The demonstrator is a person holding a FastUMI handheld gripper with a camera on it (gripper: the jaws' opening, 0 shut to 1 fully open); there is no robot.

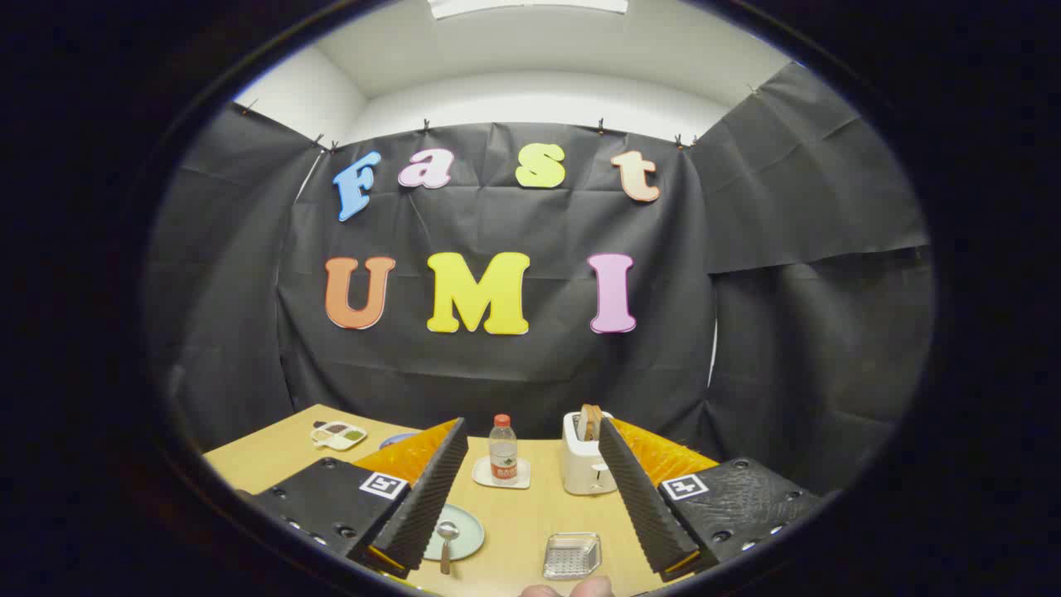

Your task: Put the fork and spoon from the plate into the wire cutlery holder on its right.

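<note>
A: Gripper (pixel 530 506) wide open, nothing between the fingers (pixel 431 489), held above the near part of the table (pixel 273 460).

B: And the cutlery?

A: Spoon (pixel 447 543) on the pale green plate (pixel 466 531), bowl end far, handle hanging over the near rim, just right of the left finger. Fork not made out, maybe hidden behind that finger.

B: Holder?

A: Holder (pixel 572 555) right of the plate, near, sitting low between the two fingers. Looks like a clear-ish square basket from up here.

B: Anything else around?

A: Bottle (pixel 502 452) with red cap on a white coaster (pixel 501 478), far middle. White toaster (pixel 585 464) with bread, right of it. Small divided dish (pixel 339 434) far left. Fingertips of a hand (pixel 568 589) at the near edge.
</note>
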